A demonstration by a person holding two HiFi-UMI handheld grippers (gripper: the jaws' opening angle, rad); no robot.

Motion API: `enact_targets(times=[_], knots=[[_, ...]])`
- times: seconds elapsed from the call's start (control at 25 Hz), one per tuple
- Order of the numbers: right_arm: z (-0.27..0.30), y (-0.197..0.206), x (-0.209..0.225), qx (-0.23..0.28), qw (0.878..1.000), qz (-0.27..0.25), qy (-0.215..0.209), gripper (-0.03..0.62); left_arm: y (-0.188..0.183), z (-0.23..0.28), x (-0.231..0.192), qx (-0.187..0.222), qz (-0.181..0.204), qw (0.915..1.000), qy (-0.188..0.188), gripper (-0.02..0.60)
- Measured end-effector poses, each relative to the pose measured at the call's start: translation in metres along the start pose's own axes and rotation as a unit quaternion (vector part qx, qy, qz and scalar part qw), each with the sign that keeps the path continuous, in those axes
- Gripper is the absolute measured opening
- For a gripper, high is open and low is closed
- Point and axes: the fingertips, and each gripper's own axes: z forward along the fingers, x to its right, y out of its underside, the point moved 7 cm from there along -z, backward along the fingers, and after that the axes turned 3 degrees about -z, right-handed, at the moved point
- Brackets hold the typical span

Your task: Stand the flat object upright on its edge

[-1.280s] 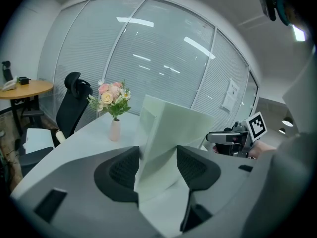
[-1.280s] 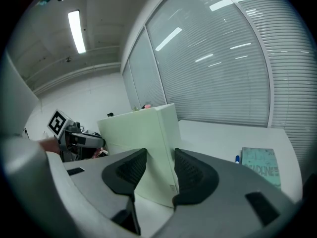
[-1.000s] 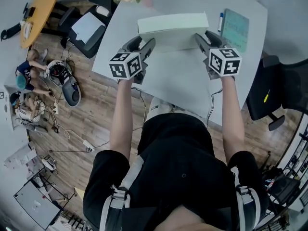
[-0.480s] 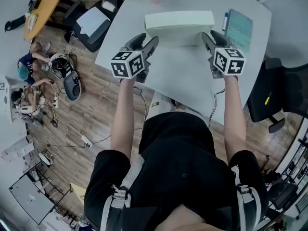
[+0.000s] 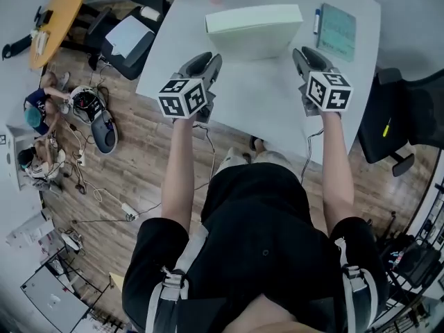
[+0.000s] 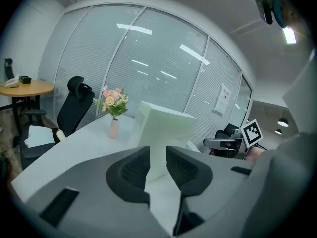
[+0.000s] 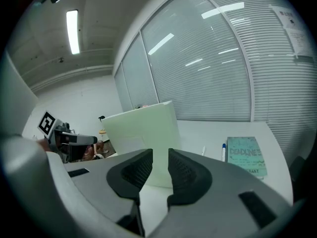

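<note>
Pale green flat box (image 5: 253,30) stands upright on one long edge on the white tabletop (image 5: 263,96), mid-width, toward the far edge. Its broad face is turned to the person and its narrow top face is up. Nothing touches it and both grippers are apart from it.

Left gripper (image 5: 206,61) hovers over the tabletop's near-left part, pointing at the box's left end. In the left gripper view its jaws (image 6: 157,155) have just been closing; they now stand narrowed with a clear gap. Nothing is between them, and the box (image 6: 166,133) shows beyond the tips, untouched.

Right gripper (image 5: 307,53) hovers over the near-right part, pointing at the box's right end. In the right gripper view its jaws (image 7: 159,162) have also just been closing, with a slim gap left. They are empty, and the box (image 7: 141,133) is beyond them, not clamped.

Each gripper shows in the other's view: right (image 6: 233,143), left (image 7: 69,140).

Teal book (image 5: 335,28) lies flat at the far-right corner, right of the box. A pen (image 5: 317,21) lies just beside the book's left side, between book and box. Flowers (image 6: 114,105) in a small vase stand at the far-left corner.

Beyond the table: black chair (image 5: 409,116) off the right edge, and a round wooden table (image 5: 59,16) on the floor far left.
</note>
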Motion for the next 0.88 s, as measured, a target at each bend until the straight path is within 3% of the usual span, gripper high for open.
enact_targets(times=[0.4, 0.88], knots=[[-0.072, 0.046, -0.078, 0.010, 1.000, -0.009, 0.015, 0.048, 0.045, -0.091, 0.033, 0.011, 0.015, 0.9996, 0.022, 0.056], [-0.200, 0.043, -0.175, 0.102, 0.994, -0.028, 0.027, 0.017, 0.041, -0.217, 0.099, 0.111, 0.053, 0.9904, 0.063, 0.029]])
